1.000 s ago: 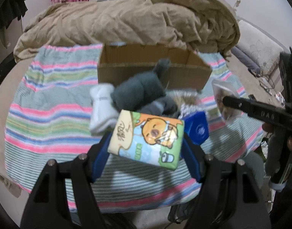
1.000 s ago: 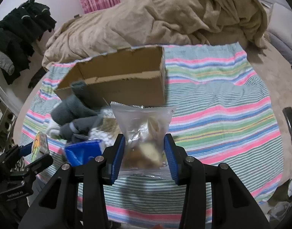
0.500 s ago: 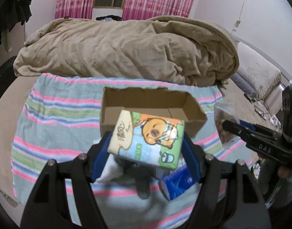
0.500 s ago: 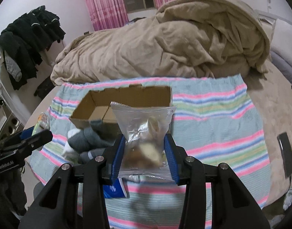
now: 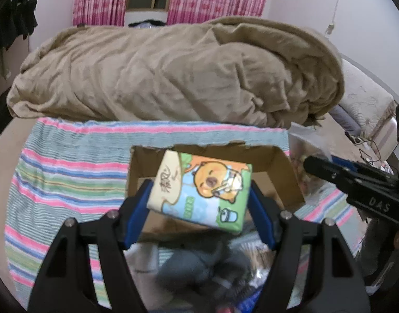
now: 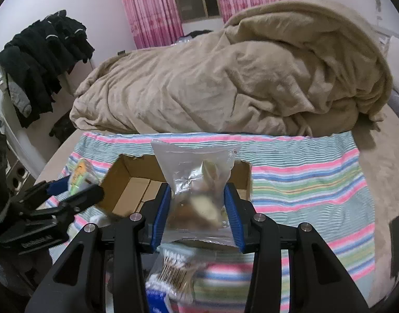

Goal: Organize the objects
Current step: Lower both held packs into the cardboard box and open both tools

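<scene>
I am clamping my left gripper (image 5: 199,203) on a tissue pack (image 5: 199,190), holding it above the open cardboard box (image 5: 285,180) on the striped blanket (image 5: 64,172). My right gripper (image 6: 198,208) is squeezing a clear snack bag (image 6: 197,182) over the same box's right end. Grey socks (image 5: 199,268) are lying in a blurred pile just in front of the box.
</scene>
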A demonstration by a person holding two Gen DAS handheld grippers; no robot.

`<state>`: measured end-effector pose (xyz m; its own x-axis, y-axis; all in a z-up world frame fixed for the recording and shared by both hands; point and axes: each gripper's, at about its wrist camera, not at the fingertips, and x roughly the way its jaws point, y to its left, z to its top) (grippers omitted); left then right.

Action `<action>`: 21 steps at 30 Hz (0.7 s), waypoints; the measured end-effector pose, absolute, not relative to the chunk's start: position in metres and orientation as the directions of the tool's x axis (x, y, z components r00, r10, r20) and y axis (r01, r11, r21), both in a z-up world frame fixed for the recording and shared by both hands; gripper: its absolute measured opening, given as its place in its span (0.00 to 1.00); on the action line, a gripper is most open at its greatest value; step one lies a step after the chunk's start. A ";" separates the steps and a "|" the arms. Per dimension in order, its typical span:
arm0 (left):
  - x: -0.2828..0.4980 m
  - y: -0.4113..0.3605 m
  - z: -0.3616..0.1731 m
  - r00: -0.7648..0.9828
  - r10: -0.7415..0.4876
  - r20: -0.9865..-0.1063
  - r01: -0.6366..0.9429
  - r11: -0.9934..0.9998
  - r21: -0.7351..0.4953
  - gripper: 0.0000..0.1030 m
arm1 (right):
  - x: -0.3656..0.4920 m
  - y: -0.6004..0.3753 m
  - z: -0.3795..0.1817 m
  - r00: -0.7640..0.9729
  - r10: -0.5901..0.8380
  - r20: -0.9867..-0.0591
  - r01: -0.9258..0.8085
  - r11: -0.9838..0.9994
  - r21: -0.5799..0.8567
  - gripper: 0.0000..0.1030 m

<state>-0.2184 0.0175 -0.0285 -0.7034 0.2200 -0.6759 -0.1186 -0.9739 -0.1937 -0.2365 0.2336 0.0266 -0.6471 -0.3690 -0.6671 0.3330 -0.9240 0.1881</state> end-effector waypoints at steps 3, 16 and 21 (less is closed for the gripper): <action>-0.233 0.018 -0.043 -0.696 0.203 -0.689 -0.103 -0.978 -0.184 0.69 | -0.250 0.228 0.015 -0.629 -0.371 -0.683 0.340 -0.922 0.188 0.43; -0.265 0.015 -0.074 -0.648 0.163 -0.744 -0.052 -0.984 -0.170 0.84 | -0.279 0.214 -0.024 -0.579 -0.353 -0.735 0.341 -0.924 0.176 0.43; -0.257 0.014 -0.062 -0.674 0.150 -0.723 -0.053 -0.986 -0.156 0.88 | -0.276 0.217 -0.018 -0.596 -0.364 -0.716 0.340 -0.922 0.186 0.72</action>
